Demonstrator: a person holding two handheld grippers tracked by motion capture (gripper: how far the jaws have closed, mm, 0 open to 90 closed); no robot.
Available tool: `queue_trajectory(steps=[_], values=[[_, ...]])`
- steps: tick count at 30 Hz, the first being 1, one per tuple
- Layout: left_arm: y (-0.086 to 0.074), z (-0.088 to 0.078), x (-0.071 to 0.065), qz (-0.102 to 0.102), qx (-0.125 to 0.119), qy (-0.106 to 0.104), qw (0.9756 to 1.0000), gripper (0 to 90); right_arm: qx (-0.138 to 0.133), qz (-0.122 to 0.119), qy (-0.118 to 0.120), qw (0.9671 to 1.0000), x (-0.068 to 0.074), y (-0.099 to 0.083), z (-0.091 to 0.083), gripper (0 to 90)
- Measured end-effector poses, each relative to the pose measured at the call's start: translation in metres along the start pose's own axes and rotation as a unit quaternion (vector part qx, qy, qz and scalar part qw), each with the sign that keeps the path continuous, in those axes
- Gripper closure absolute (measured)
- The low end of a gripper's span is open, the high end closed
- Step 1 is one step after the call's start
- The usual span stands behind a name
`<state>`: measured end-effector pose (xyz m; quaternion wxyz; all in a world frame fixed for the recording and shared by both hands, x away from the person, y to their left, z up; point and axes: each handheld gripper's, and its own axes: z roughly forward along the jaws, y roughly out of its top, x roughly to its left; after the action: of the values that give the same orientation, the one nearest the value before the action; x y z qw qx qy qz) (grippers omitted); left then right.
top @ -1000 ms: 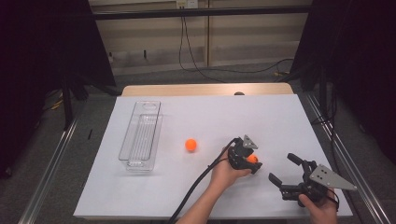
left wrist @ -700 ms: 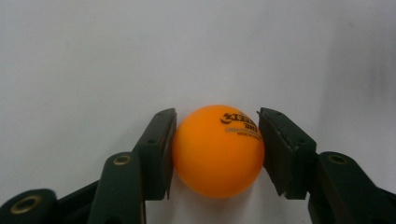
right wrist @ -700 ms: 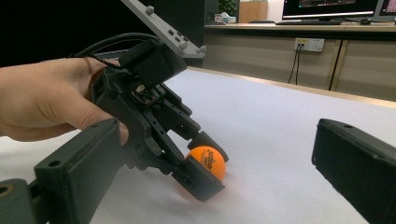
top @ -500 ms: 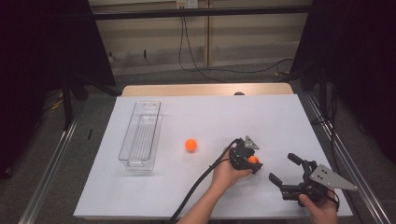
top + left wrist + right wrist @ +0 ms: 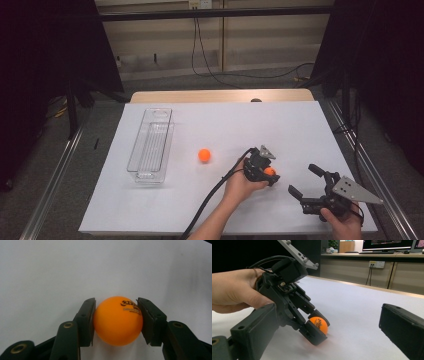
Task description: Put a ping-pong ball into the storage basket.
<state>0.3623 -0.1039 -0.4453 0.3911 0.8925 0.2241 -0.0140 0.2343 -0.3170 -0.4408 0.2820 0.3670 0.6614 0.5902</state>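
Held ball: an orange table-tennis ball, smooth, matte and evenly round, with small dark printed lettering near its top right in the left gripper view; the letters are too small to read.
Ball's place: on the white worktop, right of centre and towards the near edge, resting on the surface between the two black pads.
Left hand-held gripper: clenched on this ball, one pad pressed to each side of it; the jaws have just been closing, with the ball between them. It points down at a slant, held by the person's left hand, its black cable trailing to the near edge.
Same grip from the side: in the right gripper view the ball sits low between the jaw tips, touching the worktop.
Right hand-held gripper: released, jaws spread wide with nothing between them, lying low just right of the left one and aimed at it.
Second ball: also orange, loose on the worktop, left of the held one and well apart from it.
Clear plastic tray: long, narrow, ribbed inside, on the left part of the worktop.
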Motion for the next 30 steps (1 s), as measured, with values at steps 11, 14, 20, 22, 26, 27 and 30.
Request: queue_trajectory(steps=[11, 14, 20, 22, 26, 27, 30], values=[[-0.002, -0.018, -0.001, -0.001, -0.007, -0.003, 1.0, 50.9, 0.002, -0.002, 0.0, 1.0, 0.0, 0.0, 0.0, 1.7], [-0.004, -0.022, -0.001, -0.004, -0.009, -0.005, 0.9999, 50.8, 0.001, -0.002, 0.0, 1.0, 0.0, 0.0, 0.0, 1.7], [-0.01, -0.028, 0.001, -0.013, -0.006, -0.003, 0.9999, 50.8, 0.003, -0.003, 0.001, 1.0, 0.0, 0.0, 0.001, 1.7], [-0.011, -0.031, 0.003, -0.012, -0.001, -0.003, 0.9999, 50.8, 0.003, -0.002, 0.001, 1.0, 0.001, 0.0, 0.001, 1.7], [-0.013, -0.033, 0.004, -0.022, -0.007, -0.004, 0.9997, 50.8, 0.003, -0.001, 0.002, 1.0, 0.001, 0.0, 0.001, 1.7], [-0.014, -0.035, 0.005, -0.019, -0.005, -0.004, 0.9998, 50.9, 0.003, -0.002, 0.001, 1.0, 0.001, 0.0, 0.001, 1.7], [-0.015, -0.037, 0.006, -0.024, -0.004, -0.006, 0.9997, 50.8, 0.003, -0.002, 0.002, 1.0, 0.001, 0.0, 0.001, 1.7]])
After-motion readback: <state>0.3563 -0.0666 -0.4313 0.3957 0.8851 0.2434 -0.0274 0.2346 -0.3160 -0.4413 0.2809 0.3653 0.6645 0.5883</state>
